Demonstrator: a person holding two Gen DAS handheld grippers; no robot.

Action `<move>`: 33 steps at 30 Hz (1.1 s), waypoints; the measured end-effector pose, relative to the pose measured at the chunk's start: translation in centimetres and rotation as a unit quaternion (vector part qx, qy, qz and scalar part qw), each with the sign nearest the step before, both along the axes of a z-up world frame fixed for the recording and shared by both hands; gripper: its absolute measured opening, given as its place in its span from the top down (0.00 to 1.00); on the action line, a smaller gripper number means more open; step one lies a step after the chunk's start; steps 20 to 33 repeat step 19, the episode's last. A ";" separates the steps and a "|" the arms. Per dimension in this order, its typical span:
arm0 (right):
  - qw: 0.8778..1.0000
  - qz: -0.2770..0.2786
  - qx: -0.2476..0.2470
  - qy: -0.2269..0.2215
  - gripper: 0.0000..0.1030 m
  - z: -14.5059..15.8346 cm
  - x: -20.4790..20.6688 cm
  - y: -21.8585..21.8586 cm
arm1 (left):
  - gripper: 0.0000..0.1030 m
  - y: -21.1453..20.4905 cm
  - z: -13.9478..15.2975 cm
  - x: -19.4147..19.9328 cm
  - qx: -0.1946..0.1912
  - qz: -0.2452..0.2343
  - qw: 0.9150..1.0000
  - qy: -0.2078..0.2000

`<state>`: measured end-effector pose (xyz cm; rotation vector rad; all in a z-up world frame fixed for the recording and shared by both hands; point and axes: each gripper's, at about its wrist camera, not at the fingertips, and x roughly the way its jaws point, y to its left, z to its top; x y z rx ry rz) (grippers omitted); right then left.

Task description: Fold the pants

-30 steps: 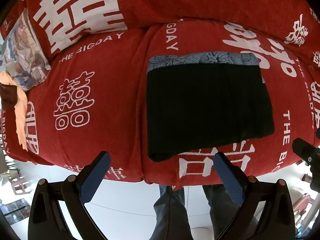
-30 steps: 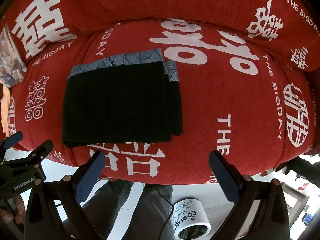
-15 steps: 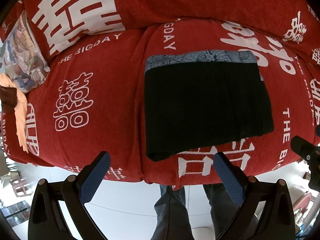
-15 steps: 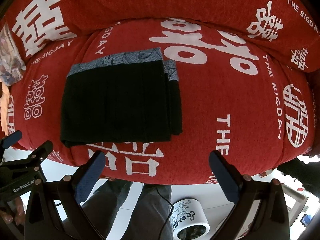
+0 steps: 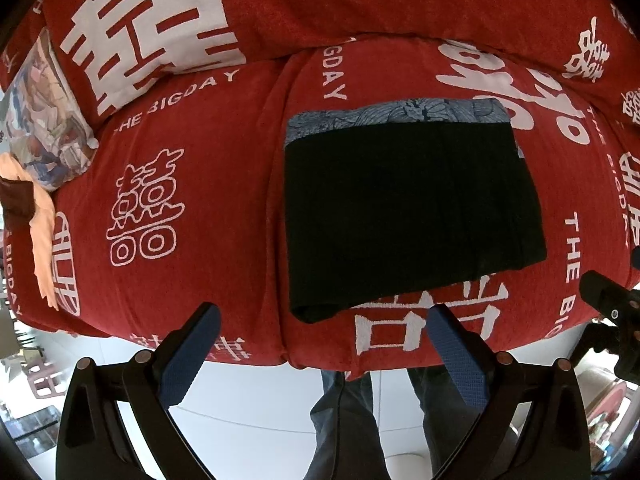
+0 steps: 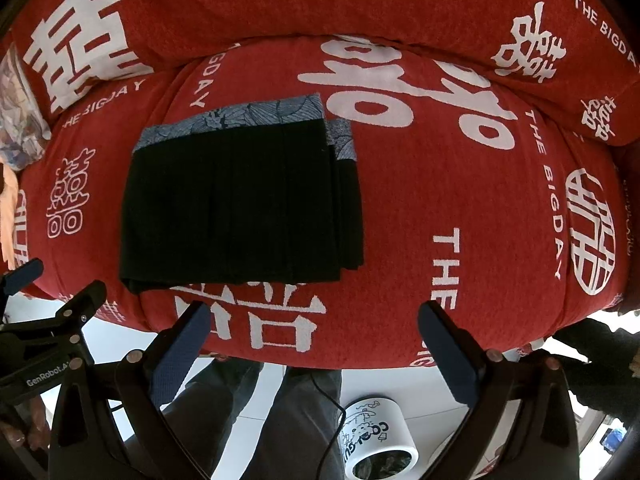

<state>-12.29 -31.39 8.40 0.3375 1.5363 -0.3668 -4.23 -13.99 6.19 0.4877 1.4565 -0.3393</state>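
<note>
The black pants [image 5: 408, 208] lie folded into a flat rectangle on the red sofa seat [image 5: 200, 184], with a blue-grey patterned waistband along the far edge. They also show in the right wrist view [image 6: 236, 204]. My left gripper [image 5: 324, 320] is open and empty, held off the sofa's front edge just before the pants' near corner. My right gripper [image 6: 316, 320] is open and empty, off the front edge, right of the pants. The left gripper's body shows at the left of the right wrist view [image 6: 48, 320].
The red sofa cover carries white characters and lettering. A patterned cushion [image 5: 44, 120] and a peach cloth [image 5: 40, 220] lie at the sofa's left end. A white printed bin [image 6: 376, 436] stands on the floor by the person's legs [image 6: 280, 412].
Both grippers have drifted very slightly; the pants sit a touch lower and nearer in both views. The pants themselves have not moved.
</note>
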 end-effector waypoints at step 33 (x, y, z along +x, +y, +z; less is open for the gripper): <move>1.000 0.000 0.001 0.001 0.00 -0.1 -0.1 0.0 | 0.00 0.0 0.4 0.0 -0.010 -0.008 1.000 -0.006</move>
